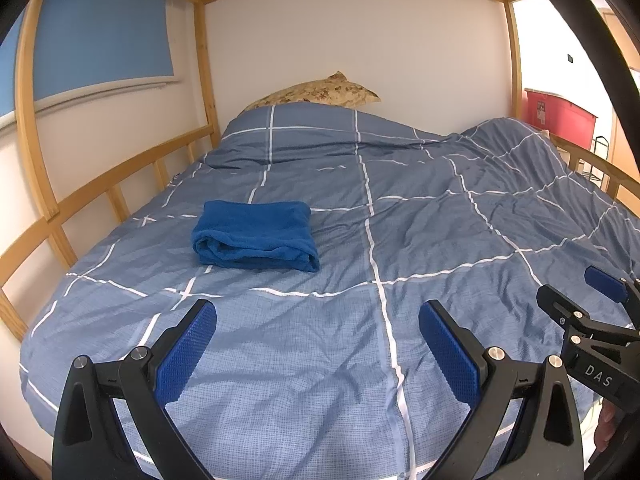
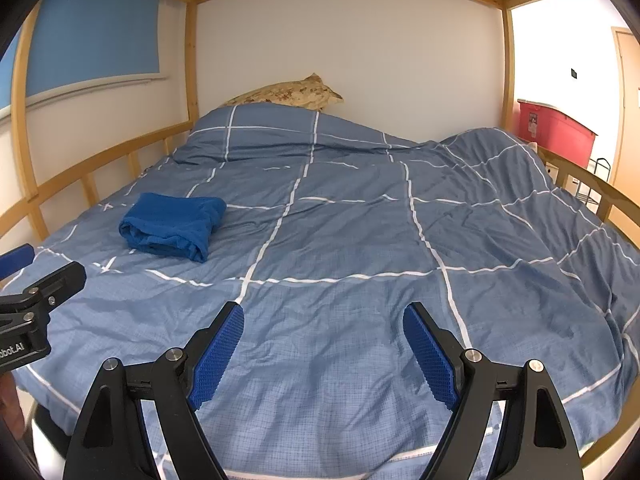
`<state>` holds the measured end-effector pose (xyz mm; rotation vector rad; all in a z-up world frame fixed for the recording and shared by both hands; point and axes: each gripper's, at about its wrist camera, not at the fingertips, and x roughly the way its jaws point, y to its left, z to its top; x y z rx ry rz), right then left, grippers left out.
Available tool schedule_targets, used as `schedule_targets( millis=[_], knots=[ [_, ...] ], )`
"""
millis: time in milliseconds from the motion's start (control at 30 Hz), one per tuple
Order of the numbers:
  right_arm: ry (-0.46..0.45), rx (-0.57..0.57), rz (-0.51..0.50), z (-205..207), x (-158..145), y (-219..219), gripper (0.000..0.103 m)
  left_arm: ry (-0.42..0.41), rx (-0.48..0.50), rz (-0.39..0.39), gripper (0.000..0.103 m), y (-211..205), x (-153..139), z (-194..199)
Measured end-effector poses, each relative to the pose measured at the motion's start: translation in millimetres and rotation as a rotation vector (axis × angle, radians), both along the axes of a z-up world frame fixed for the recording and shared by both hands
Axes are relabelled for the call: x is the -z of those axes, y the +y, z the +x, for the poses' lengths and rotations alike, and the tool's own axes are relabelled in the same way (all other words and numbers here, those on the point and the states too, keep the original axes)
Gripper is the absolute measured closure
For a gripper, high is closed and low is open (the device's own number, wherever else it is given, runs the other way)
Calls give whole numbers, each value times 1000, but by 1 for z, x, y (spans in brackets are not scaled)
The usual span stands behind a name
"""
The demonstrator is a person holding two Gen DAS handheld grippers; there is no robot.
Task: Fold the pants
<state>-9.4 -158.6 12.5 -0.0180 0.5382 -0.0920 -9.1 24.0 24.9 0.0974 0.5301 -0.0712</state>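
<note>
Pants (image 1: 256,236) folded, both claws apart.

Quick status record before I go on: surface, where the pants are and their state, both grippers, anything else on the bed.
surface: blue checked duvet on a wooden bunk bed frame
pants: blue pants, already a folded bundle, lying on the duvet's left half, nothing touching them
left gripper: left gripper open, empty, above the near edge of the duvet
right gripper: right gripper open, empty, beside the left one
other: patterned pillow at the far end; red bin beyond the bed
</note>
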Motion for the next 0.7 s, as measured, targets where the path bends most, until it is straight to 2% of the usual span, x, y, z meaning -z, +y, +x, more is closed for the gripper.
schedule_targets(
  millis=[700],
  knots=[
    [-1, 0, -2, 1, 0, 2, 20, 2, -4, 1, 0, 4, -1, 1]
  ],
)
